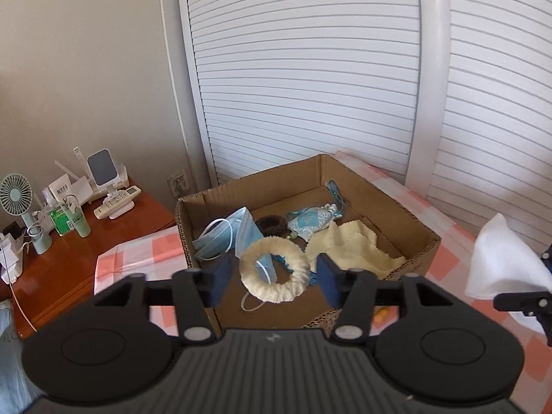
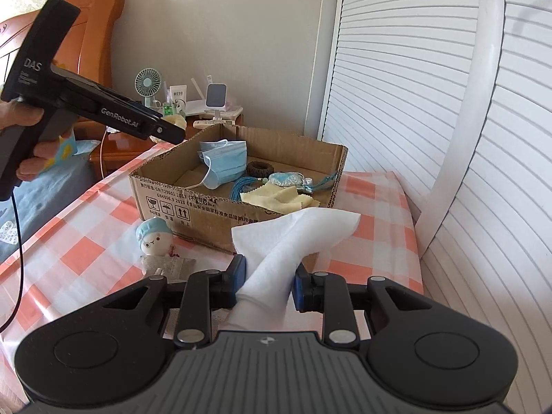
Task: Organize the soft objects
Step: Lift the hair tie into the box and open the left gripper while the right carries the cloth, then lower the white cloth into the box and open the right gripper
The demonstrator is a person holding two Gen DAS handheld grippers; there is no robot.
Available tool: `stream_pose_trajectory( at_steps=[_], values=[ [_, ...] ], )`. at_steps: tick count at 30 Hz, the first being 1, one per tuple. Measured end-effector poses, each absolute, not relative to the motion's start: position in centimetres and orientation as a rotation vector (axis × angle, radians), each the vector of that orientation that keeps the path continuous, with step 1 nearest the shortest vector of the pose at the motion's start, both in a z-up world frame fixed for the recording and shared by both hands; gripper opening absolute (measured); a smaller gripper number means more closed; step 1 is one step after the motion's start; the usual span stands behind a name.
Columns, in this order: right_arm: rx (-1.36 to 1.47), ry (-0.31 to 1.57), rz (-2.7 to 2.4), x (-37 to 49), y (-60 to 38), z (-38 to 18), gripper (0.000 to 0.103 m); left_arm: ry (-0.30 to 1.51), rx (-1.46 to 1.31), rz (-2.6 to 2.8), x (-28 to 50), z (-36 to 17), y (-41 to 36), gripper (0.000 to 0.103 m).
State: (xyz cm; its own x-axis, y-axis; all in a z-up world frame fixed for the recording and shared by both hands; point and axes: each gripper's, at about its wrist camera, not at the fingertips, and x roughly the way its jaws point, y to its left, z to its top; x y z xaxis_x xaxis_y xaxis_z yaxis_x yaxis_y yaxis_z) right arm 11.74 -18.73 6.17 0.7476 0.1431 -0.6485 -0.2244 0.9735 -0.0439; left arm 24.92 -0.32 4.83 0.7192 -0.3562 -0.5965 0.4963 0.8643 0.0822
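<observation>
An open cardboard box stands on the pink checked tablecloth. Inside lie blue face masks, a dark hair tie, a blue sachet and a yellow cloth. My left gripper hangs over the box's near edge with its jaws wide. A cream fuzzy ring sits between the pads without touching either; I cannot tell whether it rests on anything. My right gripper is shut on a white cloth, held up in front of the box.
A small plush toy with a blue cap and a grey pouch lie on the tablecloth beside the box. A wooden nightstand holds a fan and small items. White louvred doors stand behind the table.
</observation>
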Motion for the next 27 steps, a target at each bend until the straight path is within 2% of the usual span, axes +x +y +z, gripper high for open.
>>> stream_pose_trajectory(
  at_steps=[1,4,8,19,27],
  values=[
    [-0.121,0.698,0.205,11.8,-18.7,6.2,0.031,0.598,0.252,-0.468,25.2,4.6,-0.4,0.081],
    [-0.117,0.698,0.209,12.0,-18.6,6.2,0.031,0.616,0.245,-0.428,25.6,3.8,-0.1,0.083],
    [-0.118,0.694,0.215,11.9,-18.2,6.3,0.031,0.655,0.222,-0.421,24.6,3.5,0.7,0.093],
    [-0.112,0.676,0.243,12.5,-16.6,7.6,0.031,0.682,0.177,-0.348,17.6,4.2,2.3,0.100],
    [-0.129,0.657,0.255,15.5,-15.0,9.0,0.031,0.645,0.195,-0.288,14.6,4.4,2.6,0.100]
  ],
)
